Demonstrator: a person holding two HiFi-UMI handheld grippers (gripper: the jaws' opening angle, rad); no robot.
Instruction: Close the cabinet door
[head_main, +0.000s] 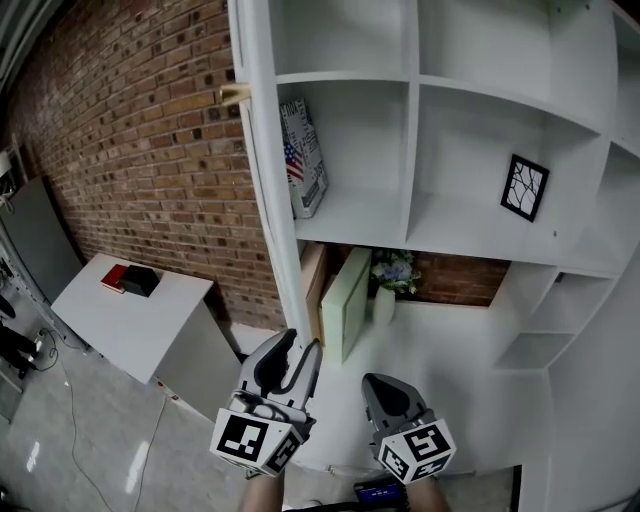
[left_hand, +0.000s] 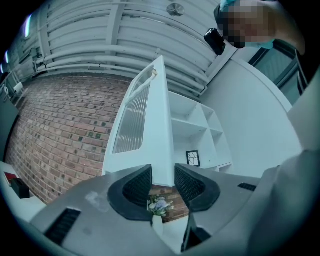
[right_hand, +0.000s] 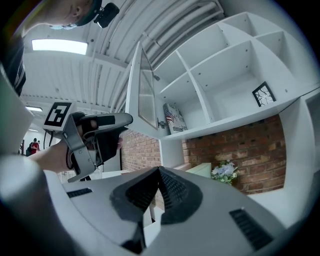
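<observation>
- Grippers low in head view, side by side, not touching.
- Left gripper (head_main: 298, 350): jaws narrow, closed on the bottom edge of the door (left_hand: 161, 125), one pad against each face.
- Right gripper (right_hand: 159, 172): jaws pressed together, nothing between them. It hangs just right of the left gripper, clear of the door.
- Door: open, swung out from the cabinet (head_main: 410, 150), edge-on in head view. It rises straight up from the left gripper. Ribbed glass panel in it, on the face to that gripper's left.
- Just beyond both grippers, in a low brick-backed recess: green board (head_main: 348, 300) leaning, flowers (head_main: 392, 270) in a white vase beside it.
- Higher, above the grippers: flag-print box (head_main: 303, 160) leaning in the shelf bay next to the door. Black frame (head_main: 524, 187) in the next bay right, above and right of the right gripper.
- Far left of the left gripper: brick wall (head_main: 130, 130). Below it, white table (head_main: 120, 320) with a red thing (head_main: 115, 277) and a black thing (head_main: 140, 282) touching.
</observation>
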